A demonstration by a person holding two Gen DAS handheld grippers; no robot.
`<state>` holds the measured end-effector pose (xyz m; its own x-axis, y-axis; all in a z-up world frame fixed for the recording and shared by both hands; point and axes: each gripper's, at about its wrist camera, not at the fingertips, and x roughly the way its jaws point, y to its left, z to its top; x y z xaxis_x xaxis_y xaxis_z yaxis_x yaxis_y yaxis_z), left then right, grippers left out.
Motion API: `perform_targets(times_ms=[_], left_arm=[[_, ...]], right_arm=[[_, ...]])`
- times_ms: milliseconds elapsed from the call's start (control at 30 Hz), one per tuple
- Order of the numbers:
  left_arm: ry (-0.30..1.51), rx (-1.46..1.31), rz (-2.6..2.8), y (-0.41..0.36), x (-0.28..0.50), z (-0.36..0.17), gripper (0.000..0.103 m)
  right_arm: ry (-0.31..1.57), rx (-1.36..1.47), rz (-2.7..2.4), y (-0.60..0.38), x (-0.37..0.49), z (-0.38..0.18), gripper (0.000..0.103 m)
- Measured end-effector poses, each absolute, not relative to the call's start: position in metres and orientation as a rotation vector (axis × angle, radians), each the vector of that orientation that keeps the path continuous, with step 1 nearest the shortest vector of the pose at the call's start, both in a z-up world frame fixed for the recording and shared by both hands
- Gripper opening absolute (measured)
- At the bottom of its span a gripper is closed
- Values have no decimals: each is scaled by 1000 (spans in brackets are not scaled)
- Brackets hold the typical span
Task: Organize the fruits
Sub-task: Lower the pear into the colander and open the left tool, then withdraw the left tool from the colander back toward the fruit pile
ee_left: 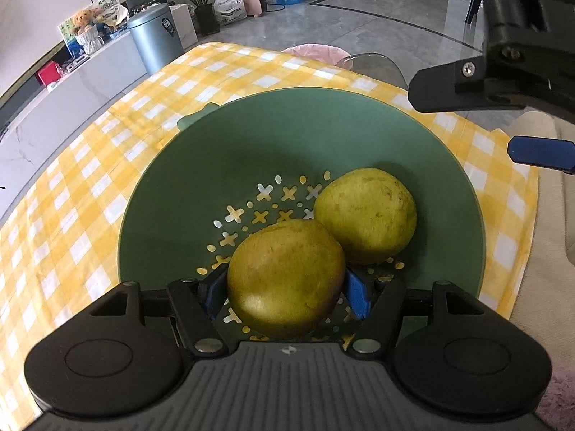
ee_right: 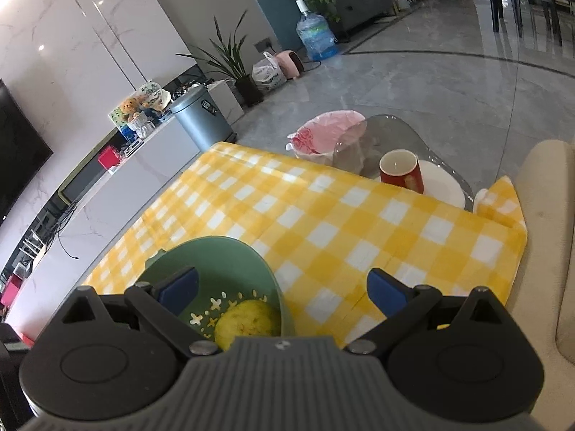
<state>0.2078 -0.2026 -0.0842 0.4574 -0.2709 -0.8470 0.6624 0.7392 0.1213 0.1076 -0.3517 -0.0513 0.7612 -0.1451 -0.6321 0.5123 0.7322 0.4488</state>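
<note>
A green colander bowl [ee_left: 251, 143] with cross-shaped holes stands on the yellow checked tablecloth [ee_left: 72, 215]. Two yellow-green pears lie in it. My left gripper [ee_left: 285, 298] is shut on the near pear [ee_left: 284, 280], low inside the bowl, touching the second pear [ee_left: 366, 215]. My right gripper [ee_right: 282, 292] is open and empty, held above the bowl's right side; its fingers also show in the left wrist view [ee_left: 539, 151]. The bowl [ee_right: 222, 258] and one pear [ee_right: 248, 319] show in the right wrist view.
A red cup [ee_right: 400, 174] stands on a white plate [ee_right: 444, 185] on the glass table end past the cloth. A pink-lined bin [ee_right: 323, 136] and a grey bin [ee_right: 201, 122] stand on the floor beyond. A beige sofa [ee_right: 546, 215] lies to the right.
</note>
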Motion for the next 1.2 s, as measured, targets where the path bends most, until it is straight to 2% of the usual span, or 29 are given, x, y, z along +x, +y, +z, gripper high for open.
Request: perform_targets(times_ms=[167,333,800,1200], left_arm=[[871,533,-545,-209,203,-84,85],[802,554,-519,-202,195,-80,88],[691,478,-455,-155,159,-10,89],[674,280,-283,-67,112,41,89]], right_arm=[[621,653,-405,-352,108,-53,96],[634,639,-446,-355,108,-56,96],[700,568,-433,-340,117,-58,97],[689,494,-344,-312,119,-44,97]])
